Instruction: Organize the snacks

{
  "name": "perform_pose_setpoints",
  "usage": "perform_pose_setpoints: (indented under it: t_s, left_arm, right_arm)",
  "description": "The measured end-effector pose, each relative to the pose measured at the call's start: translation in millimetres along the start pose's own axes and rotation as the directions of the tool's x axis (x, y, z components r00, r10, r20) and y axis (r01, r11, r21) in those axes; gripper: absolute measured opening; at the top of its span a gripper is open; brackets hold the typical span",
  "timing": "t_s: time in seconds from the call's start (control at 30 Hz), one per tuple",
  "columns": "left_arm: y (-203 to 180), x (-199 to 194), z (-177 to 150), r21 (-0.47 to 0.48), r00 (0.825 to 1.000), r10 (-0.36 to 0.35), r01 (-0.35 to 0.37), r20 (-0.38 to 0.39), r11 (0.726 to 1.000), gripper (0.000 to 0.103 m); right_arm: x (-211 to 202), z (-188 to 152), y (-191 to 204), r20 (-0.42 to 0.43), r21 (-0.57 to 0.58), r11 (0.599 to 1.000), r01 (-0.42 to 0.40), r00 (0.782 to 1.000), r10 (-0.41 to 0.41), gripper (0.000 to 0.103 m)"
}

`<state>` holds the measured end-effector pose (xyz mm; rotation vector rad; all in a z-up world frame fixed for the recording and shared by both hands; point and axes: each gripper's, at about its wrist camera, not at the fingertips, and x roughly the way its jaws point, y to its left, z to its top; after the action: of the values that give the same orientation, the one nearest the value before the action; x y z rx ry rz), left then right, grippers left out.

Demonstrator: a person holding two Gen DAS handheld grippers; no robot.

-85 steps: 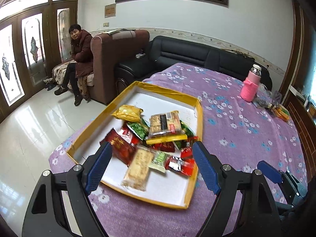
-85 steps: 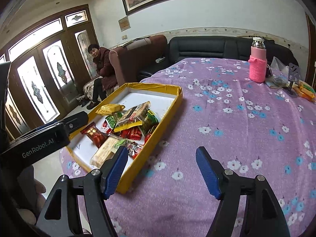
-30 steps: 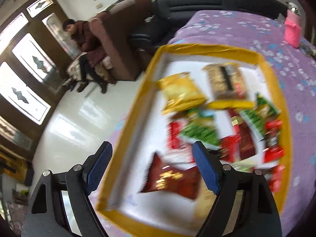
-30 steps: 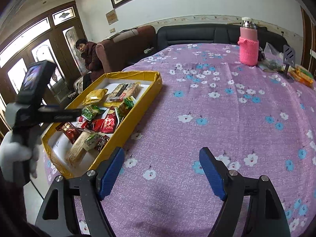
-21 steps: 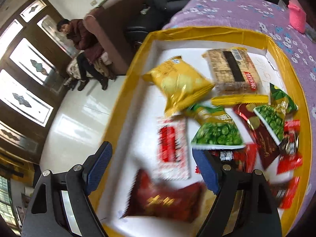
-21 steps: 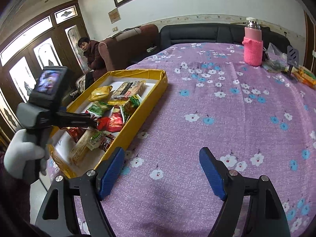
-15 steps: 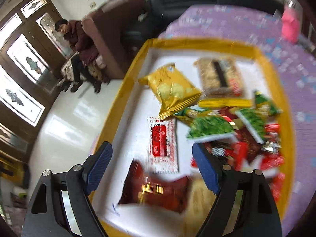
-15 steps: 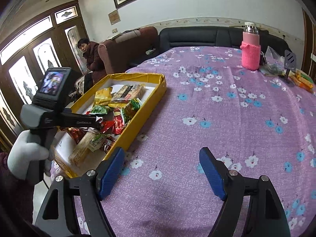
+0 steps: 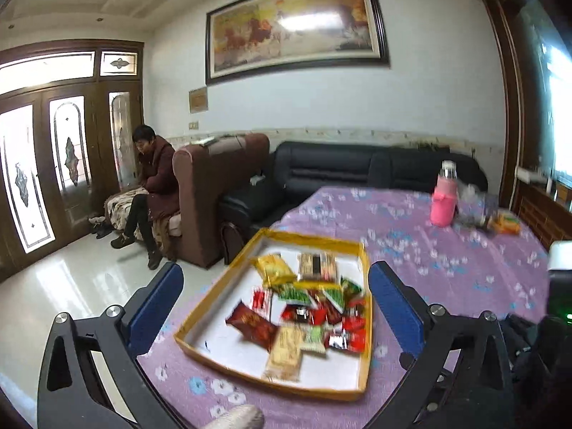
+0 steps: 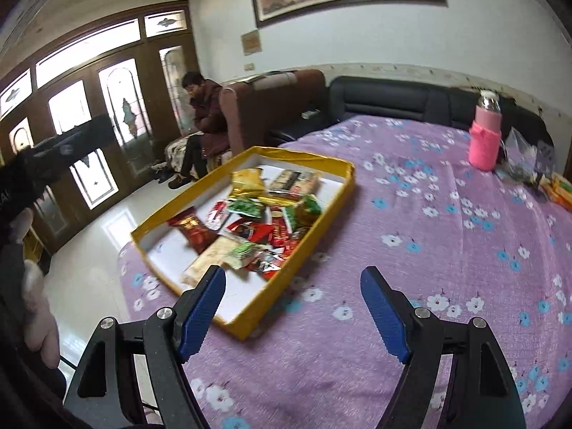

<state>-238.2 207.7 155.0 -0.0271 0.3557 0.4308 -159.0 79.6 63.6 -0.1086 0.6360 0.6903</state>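
Observation:
A shallow yellow-rimmed box [image 9: 211,293] [image 10: 311,228] lies on the purple flowered tablecloth near the table's left edge. It holds several snack packets: a yellow bag [image 9: 273,268] [image 10: 246,180], a brown biscuit pack [image 9: 316,266] [image 10: 295,180], green pea packets [image 9: 293,295] [image 10: 246,207], a dark red bag [image 9: 252,323] [image 10: 191,228], a beige wafer pack [image 9: 284,352] and small red packets [image 10: 282,232]. My left gripper [image 9: 273,307] is open and empty, held back from the box. My right gripper [image 10: 293,307] is open and empty, above the cloth by the box's near corner.
A pink-sleeved bottle [image 9: 444,196] [image 10: 485,134] stands at the far right of the table beside plastic bags and small items [image 10: 529,164]. A black sofa [image 9: 357,171] and a brown armchair [image 9: 211,186] stand behind. A person [image 9: 150,186] sits by the doors.
My left gripper has pulled up and back from close over the snacks to a level view of the whole box. The right gripper moved slightly nearer the box. Both stayed open.

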Motion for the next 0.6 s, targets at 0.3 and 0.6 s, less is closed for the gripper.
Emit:
perform_pose_setpoints:
  t_s: [0.3, 0.6]
  left_arm:
    - [-21.6, 28.1, -45.3, -0.024, 0.963, 0.026, -0.034, -0.268, 0.999, 0.103]
    - [-18.5, 42.5, -63.4, -0.046, 0.933, 0.006, -0.024, -0.36, 0.999, 0.103]
  right_arm:
    - [-0.6, -23.7, 11.1, -0.052, -0.083, 0.996, 0.029, 0.998, -0.033, 0.082]
    - [12.3, -31.4, 14.1, -0.095, -0.084, 0.996, 0.014, 0.995, -0.022, 0.082]
